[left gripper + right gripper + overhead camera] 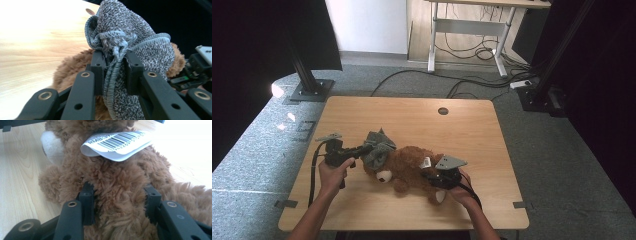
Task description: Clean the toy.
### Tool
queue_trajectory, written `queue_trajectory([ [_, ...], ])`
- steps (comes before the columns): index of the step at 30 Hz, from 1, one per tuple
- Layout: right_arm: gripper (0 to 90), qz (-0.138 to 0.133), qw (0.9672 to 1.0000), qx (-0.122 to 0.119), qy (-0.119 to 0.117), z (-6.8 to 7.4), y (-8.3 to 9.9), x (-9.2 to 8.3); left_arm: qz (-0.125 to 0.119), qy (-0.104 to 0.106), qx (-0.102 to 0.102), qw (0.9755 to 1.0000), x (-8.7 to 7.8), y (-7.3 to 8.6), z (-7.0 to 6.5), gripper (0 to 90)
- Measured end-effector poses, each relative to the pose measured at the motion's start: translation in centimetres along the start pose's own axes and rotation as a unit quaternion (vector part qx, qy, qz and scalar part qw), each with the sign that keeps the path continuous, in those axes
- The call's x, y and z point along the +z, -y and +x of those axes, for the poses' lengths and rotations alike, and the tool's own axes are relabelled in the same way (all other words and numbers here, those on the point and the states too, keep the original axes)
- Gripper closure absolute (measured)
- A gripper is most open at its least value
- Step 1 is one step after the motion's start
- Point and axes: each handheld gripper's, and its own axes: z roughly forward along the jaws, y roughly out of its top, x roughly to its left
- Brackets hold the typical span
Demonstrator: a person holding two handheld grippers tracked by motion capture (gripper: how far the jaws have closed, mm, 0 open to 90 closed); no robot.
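Observation:
A brown teddy bear (407, 167) lies on the wooden table (422, 120), its white muzzle toward the front. A grey knitted cloth (377, 147) sits bunched over the bear's head end. My left gripper (368, 146) comes in from the left and is shut on a fold of that grey cloth (130, 37); in the left gripper view (115, 65) the hem is pinched between the pads, with brown fur (72, 67) behind. My right gripper (428, 175) is at the bear's right side. Its jaws (120, 195) press into the bear's furry body (117, 182), just below a white barcode tag (117, 143).
A round cable hole (442, 111) sits near the table's far edge. Bare tabletop stretches beyond and to the right of the bear. On the floor behind stand black frame feet (312, 90), cables (472, 85) and a white desk frame (467, 30).

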Motion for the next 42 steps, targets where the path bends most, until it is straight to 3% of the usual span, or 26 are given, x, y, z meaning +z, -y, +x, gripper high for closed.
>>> queue_trajectory([
  [4, 55.7, -0.004, 1.0, 0.003, -0.002, -0.2, 0.1, 0.0, -0.002, -0.006, 0.019, 0.9998, -0.2, -0.7, -1.0, 72.7],
  [8, 55.9, -0.005, 1.0, 0.007, -0.004, -0.3, 0.1, 0.1, -0.007, 0.021, 0.03, 0.9993, 0.9, -1.7, -2.6, 72.7],
  [11, 56.0, -0.005, 1.0, 0.006, -0.004, -0.3, 0.0, 0.1, -0.003, 0.056, 0.041, 0.9975, 2.7, -2.8, -4.8, 72.7],
  [14, 56.0, -0.006, 0.9999, 0.009, -0.005, -0.3, 0.1, 0.1, 0.008, 0.082, 0.068, 0.9943, 4.7, -3.9, -7.7, 72.6],
  [15, 56.0, -0.006, 0.9999, 0.011, -0.005, -0.3, 0.1, 0.1, 0.017, 0.094, 0.08, 0.9923, 5.9, -4.4, -9.1, 72.6],
  [20, 56.1, -0.007, 0.9999, 0.013, -0.006, -0.3, 0.1, 0.2, 0.05, 0.104, 0.104, 0.9879, 10.0, -4.8, -12.3, 72.4],
  [23, 56.1, -0.007, 0.9999, 0.013, -0.005, -0.3, 0.1, 0.2, 0.091, 0.076, 0.113, 0.9865, 13.4, -4.1, -13.3, 72.3],
  [25, 56.1, -0.007, 0.9999, 0.014, -0.004, -0.3, 0.2, 0.2, 0.104, 0.058, 0.113, 0.9864, 14.4, -3.6, -13.2, 72.3],
  [28, 56.0, -0.009, 0.9999, 0.012, -0.002, -0.1, 0.3, 0.2, 0.112, 0.039, 0.108, 0.9871, 14.9, -2.9, -12.5, 72.6],
  [33, 55.6, -0.008, 0.9999, 0.014, -0.001, -0.1, 0.3, 0.2, 0.114, 0.014, 0.126, 0.9853, 14.1, -1.7, -12.1, 73.5],
  [35, 55.5, -0.009, 0.9999, 0.015, 0.0, 0.0, 0.4, 0.2, 0.115, 0.0, 0.145, 0.9827, 13.8, -1.2, -12.3, 73.8],
  [37, 55.6, -0.007, 0.9999, 0.013, 0.001, 0.1, 0.4, 0.1, 0.119, -0.026, 0.17, 0.9778, 13.3, -0.9, -12.3, 74.1],
  [39, 55.9, -0.007, 0.9999, 0.011, 0.005, 0.1, 0.4, 0.1, 0.12, -0.033, 0.177, 0.9764, 12.8, -0.7, -12.2, 74.3],
  [42, 56.4, -0.01, 0.9998, 0.014, 0.005, 0.1, 0.5, 0.0, 0.128, -0.051, 0.194, 0.9714, 11.5, -0.3, -11.7, 74.6],
])
